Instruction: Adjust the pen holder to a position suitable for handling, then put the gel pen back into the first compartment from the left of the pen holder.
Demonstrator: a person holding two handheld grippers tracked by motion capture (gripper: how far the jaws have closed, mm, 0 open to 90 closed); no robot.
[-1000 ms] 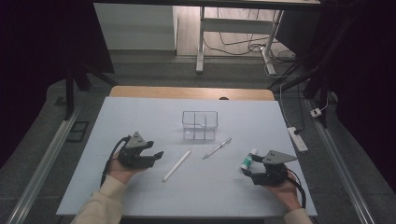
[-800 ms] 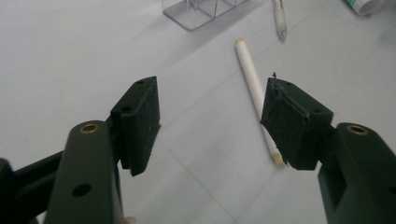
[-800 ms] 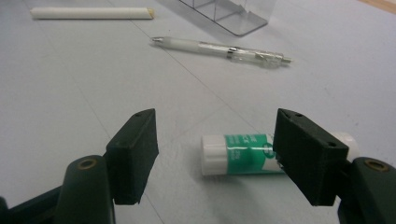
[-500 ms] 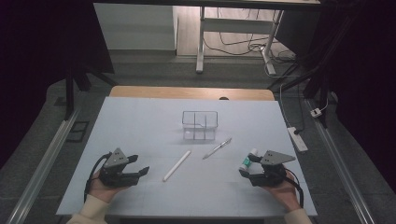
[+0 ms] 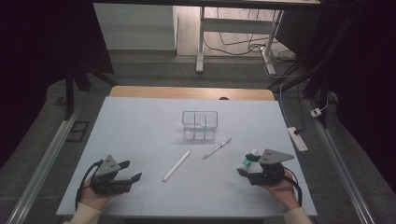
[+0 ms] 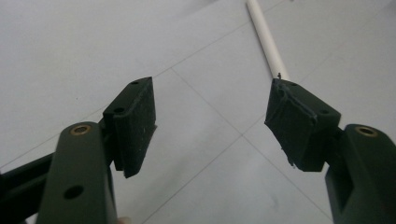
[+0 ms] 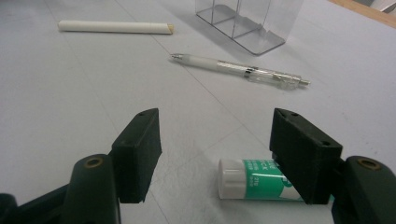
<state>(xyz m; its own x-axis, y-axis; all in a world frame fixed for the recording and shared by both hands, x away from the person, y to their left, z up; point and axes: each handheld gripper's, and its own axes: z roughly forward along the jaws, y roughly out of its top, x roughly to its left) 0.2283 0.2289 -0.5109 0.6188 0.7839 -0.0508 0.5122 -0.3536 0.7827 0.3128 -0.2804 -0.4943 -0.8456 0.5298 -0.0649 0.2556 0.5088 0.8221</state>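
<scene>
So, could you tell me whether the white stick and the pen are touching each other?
Apart. In the right gripper view, bare table separates the white stick from the pen; the high view shows the same gap between them.

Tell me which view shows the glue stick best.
The right gripper view: the glue stick lies close, white cap and green label clear, partly behind one jaw. The high view shows it small beside the right gripper.

A pale table [image 5: 140, 121] stands on grey floor [image 5: 154, 70], with a power strip [image 5: 298, 139] and perhaps a desk frame [image 5: 201, 42] beyond.
</scene>
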